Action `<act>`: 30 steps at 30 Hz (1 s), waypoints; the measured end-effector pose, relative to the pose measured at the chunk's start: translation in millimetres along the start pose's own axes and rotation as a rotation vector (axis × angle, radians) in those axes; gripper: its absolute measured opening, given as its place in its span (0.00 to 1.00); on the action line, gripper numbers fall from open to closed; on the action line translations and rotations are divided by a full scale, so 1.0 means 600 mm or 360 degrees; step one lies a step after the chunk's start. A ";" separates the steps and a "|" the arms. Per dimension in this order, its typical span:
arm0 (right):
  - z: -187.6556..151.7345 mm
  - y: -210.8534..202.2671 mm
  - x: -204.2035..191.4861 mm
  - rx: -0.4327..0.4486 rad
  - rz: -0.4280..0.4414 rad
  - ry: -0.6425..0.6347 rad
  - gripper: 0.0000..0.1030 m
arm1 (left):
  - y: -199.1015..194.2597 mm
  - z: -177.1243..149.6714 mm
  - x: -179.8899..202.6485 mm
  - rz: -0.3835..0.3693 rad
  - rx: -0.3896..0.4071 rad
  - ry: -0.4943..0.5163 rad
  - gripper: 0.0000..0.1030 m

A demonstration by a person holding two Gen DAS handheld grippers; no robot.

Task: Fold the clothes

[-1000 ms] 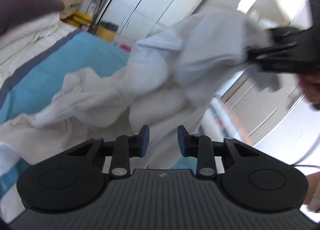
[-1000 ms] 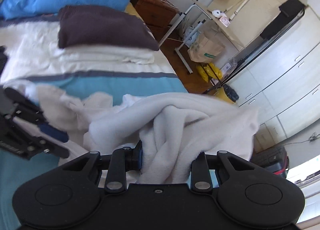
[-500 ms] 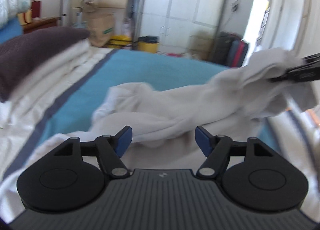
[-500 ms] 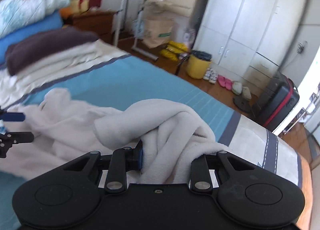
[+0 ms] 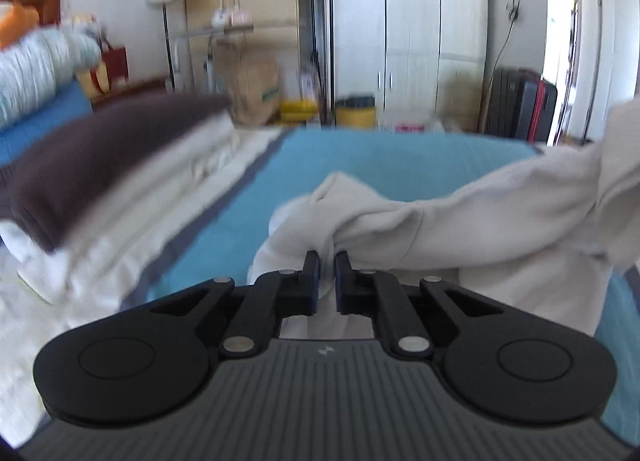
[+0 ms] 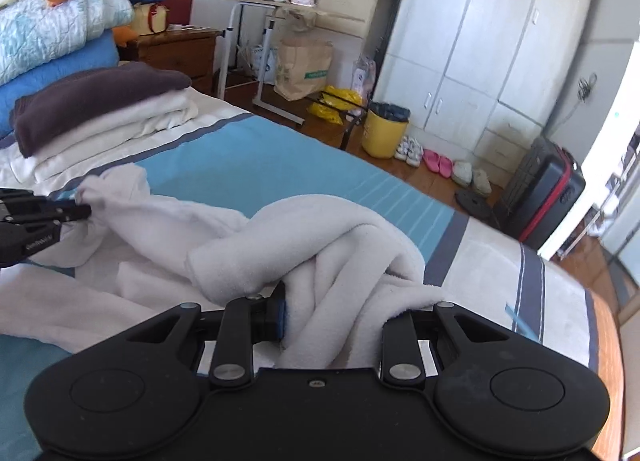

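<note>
A white fleece garment [image 5: 460, 221] lies bunched on the blue bed cover [image 5: 380, 157]. My left gripper [image 5: 327, 267] is shut on a pinch of its cloth near the left end. In the right wrist view the same garment [image 6: 320, 241] stretches across the bed. My right gripper [image 6: 332, 309] is shut on a thick bundle of it, which hides the right finger. The left gripper [image 6: 80, 212] shows at the left edge, pinching the garment's far end.
A stack of folded clothes, dark purple on white [image 6: 100, 109], sits on the bed at the left. Quilts and pillows [image 6: 48, 29] are piled behind it. A yellow bin [image 6: 386, 131], a suitcase [image 6: 548, 193] and wardrobes [image 6: 500, 41] stand beyond the bed.
My left gripper was open and has shut on the garment's left end. Both views swung level toward the room. The right gripper kept its hold and lowered the garment to the bed.
</note>
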State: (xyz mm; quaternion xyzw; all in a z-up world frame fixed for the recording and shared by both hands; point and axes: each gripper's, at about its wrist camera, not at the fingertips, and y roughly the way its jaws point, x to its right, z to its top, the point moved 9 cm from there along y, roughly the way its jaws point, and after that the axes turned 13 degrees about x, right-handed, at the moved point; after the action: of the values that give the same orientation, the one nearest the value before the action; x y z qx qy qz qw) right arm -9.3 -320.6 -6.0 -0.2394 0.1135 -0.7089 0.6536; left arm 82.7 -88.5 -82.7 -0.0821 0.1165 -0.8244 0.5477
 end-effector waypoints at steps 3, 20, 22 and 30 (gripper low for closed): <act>-0.002 -0.022 -0.014 -0.0029 -0.0005 -0.0124 0.29 | -0.012 0.013 -0.010 0.0007 -0.0004 -0.0054 0.07; 0.064 -0.247 -0.108 -0.0190 -0.0018 -0.0361 0.28 | -0.108 0.065 -0.057 -0.0040 0.0260 -0.0108 0.07; 0.074 -0.234 -0.089 -0.0221 -0.0036 -0.0335 0.28 | -0.109 0.052 -0.048 -0.0057 0.0219 -0.0029 0.07; 0.073 -0.134 -0.029 -0.0164 0.0031 -0.0233 0.29 | -0.035 0.023 -0.010 0.0058 0.0057 0.0250 0.07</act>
State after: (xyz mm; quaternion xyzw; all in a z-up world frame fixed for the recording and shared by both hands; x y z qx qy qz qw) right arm -57.7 -287.2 66.4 -0.3228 0.1042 -0.6765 0.6537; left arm 70.2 -76.8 -63.9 -0.0051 0.1457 -0.8202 0.5532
